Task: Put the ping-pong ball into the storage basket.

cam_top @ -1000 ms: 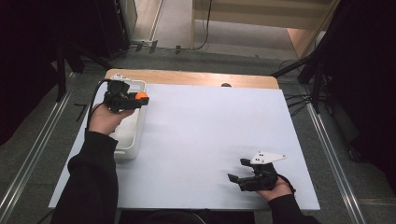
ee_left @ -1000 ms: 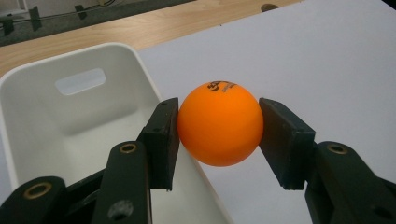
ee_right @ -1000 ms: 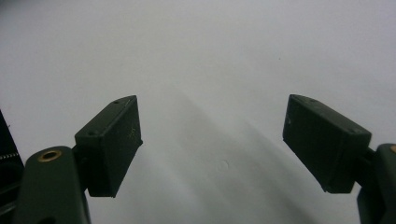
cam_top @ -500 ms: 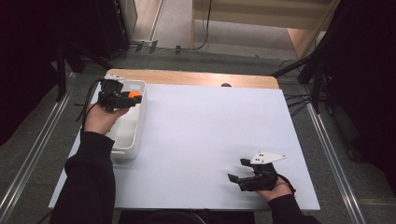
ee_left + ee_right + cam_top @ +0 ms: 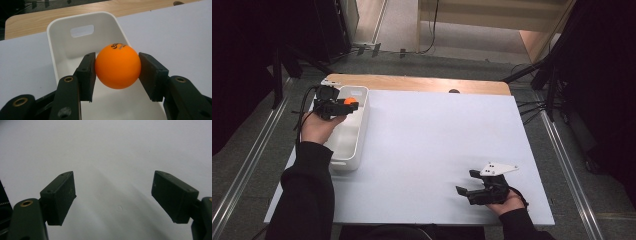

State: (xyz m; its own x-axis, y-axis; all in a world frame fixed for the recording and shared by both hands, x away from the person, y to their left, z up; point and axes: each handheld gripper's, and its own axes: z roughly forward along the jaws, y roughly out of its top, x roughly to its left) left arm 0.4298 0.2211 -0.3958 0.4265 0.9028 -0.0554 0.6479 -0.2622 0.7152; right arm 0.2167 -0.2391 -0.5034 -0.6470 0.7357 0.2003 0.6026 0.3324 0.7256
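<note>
While the left gripper [image 5: 343, 106] hangs over the far end of the white rectangular plastic bin [image 5: 360, 131], its two black pads clamp a glossy orange ping-pong ball [image 5: 117, 66] from both sides. Ball sits off the bin floor, printed mark facing up, above the bin's inside near the end wall with the slot handle. Bin lies at the left edge of the white table sheet [image 5: 437, 145], long side running away from the person. Right gripper [image 5: 468, 190] rests low at the near right of the sheet, well apart from the bin, jaws spread wide with nothing between them, bare white surface beneath. Grey three-cornered plate on top of it.
</note>
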